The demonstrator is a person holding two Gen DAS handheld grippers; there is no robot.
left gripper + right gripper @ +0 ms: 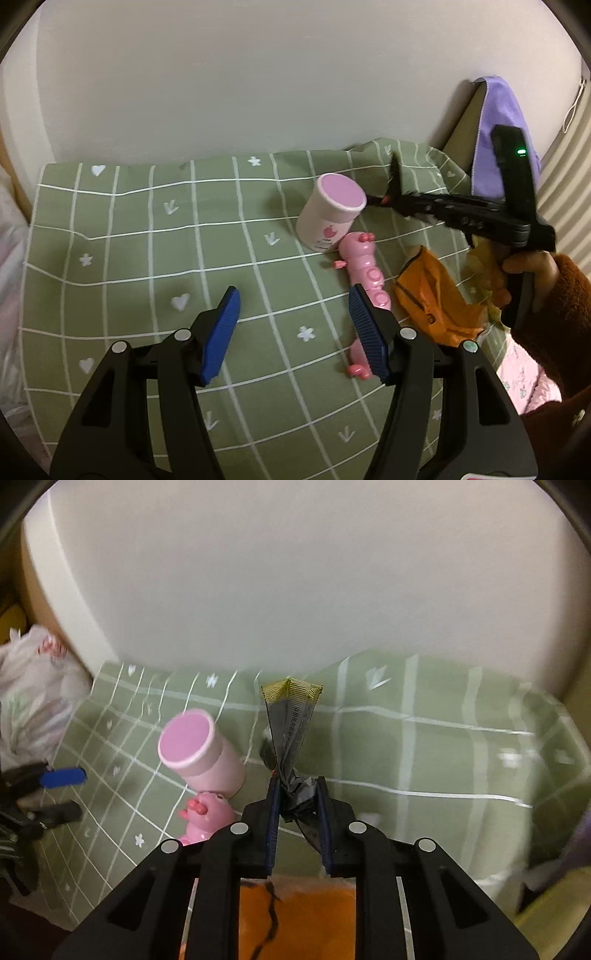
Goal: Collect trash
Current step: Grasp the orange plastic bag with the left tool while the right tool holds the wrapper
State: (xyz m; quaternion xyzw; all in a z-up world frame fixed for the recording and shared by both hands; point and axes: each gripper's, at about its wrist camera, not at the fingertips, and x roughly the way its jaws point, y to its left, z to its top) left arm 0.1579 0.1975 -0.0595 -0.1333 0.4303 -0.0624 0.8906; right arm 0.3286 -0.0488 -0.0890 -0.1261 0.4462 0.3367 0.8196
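I have a crumpled wrapper point(291, 738) pinched in my right claw point(297, 794), whose jaws are drawn in close with the pads pressing on the wrapper's twisted waist. It is thin foil or film, dark grey along the body with a yellow-gold band at the far end, which fans out ahead of the fingertips; a short tail hangs back toward the palm. I judge it nearly weightless, soft, and slick on its surface, so the bunched middle, where the folds give the pads something to bite, looks the best place to grip it. Held by the flat fanned end, I would expect it to slide out. It won't break, but it may flutter or tug loose if swung fast. Directly under the right claw, close to the camera, lies an orange packet point(295, 919), also thin and crinkly with a dark printed line; from the left camera it shows just to the right of my left claw point(293, 325), lying loosely rumpled on the green checked cloth point(147, 258). The left claw stands well apart and has nothing in it. A pink toy point(364, 273) lies against the outside of its right finger, and a pink-lidded bottle point(330, 214) stands just beyond the toy. Neither looks like trash to me. A white plastic bag point(33, 701) sits far off to the right claw's left.
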